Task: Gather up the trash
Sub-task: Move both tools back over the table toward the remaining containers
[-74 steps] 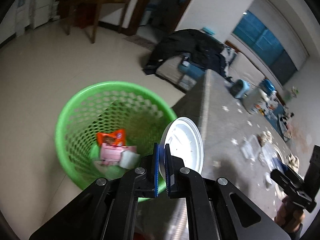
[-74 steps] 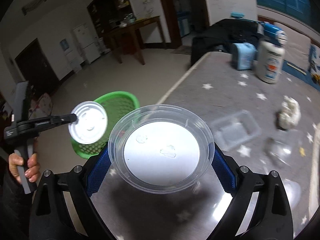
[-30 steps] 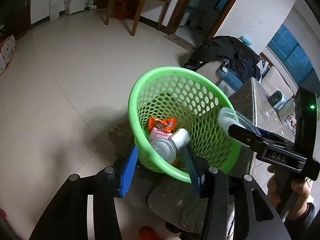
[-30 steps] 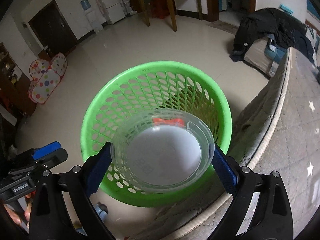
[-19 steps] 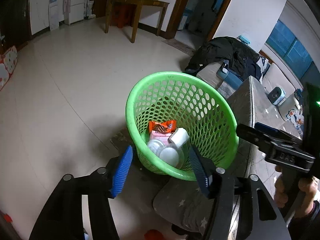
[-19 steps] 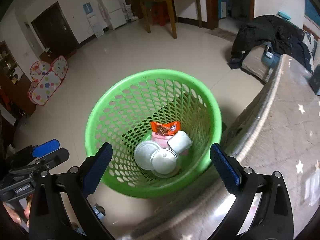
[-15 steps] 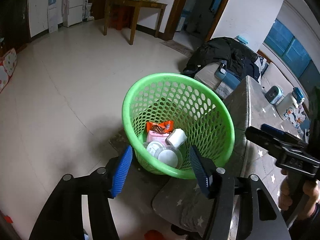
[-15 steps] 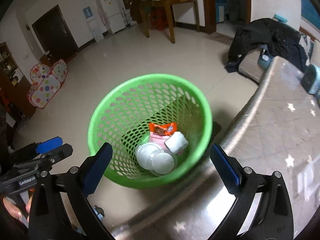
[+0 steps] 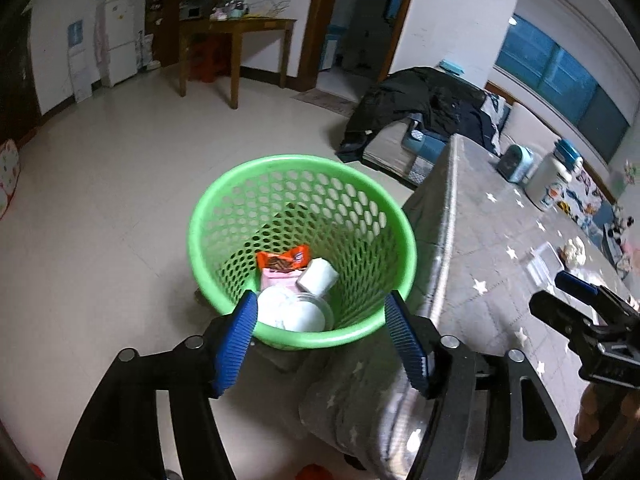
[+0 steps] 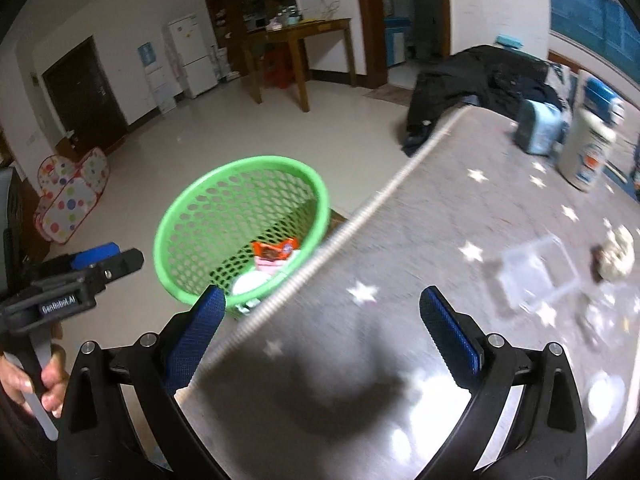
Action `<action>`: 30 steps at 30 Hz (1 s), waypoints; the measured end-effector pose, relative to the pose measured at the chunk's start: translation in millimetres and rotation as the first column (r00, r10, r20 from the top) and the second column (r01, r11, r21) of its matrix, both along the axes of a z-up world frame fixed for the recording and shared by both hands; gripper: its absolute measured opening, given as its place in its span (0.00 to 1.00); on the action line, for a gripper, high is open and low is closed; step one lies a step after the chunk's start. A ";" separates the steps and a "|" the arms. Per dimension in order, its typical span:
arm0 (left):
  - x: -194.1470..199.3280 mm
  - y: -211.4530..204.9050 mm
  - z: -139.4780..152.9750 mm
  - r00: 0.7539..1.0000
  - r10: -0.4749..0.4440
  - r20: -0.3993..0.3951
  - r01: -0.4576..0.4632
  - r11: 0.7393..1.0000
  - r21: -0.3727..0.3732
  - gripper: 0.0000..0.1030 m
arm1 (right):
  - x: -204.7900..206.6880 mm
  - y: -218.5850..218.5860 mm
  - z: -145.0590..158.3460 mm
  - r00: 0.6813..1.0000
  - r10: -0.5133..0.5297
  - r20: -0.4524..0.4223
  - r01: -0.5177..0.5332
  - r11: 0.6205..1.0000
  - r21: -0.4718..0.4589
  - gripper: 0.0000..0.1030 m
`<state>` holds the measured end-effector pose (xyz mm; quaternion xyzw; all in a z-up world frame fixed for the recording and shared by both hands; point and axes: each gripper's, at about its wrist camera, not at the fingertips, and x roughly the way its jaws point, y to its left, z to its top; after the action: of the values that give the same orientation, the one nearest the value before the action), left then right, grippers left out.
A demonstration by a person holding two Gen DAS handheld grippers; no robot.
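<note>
A green mesh basket (image 9: 248,184) stands on the floor beside the table; it also shows in the right wrist view (image 10: 188,208). Inside lie an orange wrapper (image 9: 282,260), a pink pack, a white block (image 9: 320,274), a white lid and a clear plastic bowl (image 9: 304,316). My left gripper (image 9: 320,332) is open and empty above the basket's near rim. My right gripper (image 10: 320,320) is open and empty over the table's left edge. On the table lie a clear plastic tray (image 10: 532,272) and a crumpled tissue (image 10: 618,256).
The grey star-patterned table (image 10: 440,216) carries a white bottle (image 10: 588,152) and a blue box (image 10: 538,128) at its far end. A dark coat (image 9: 424,104) lies on a seat behind. A wooden table (image 9: 236,40) stands at the back.
The left gripper dropped the white lid and the right gripper dropped the clear bowl into the basket. The right gripper has since swung right, back over the table.
</note>
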<state>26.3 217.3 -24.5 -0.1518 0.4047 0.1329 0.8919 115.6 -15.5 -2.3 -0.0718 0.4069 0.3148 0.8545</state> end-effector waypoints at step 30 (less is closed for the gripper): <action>51.2 -131.4 11.7 0.982 -0.189 -0.018 0.189 0.972 0.138 0.83 | -21.2 -198.8 -4.0 0.934 -0.350 0.069 0.352 0.936 -0.024 0.94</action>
<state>77.5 85.9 -12.8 -0.0498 0.4092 0.0756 0.9079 94.4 -214.3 -6.3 -0.0233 0.3912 0.1474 0.9082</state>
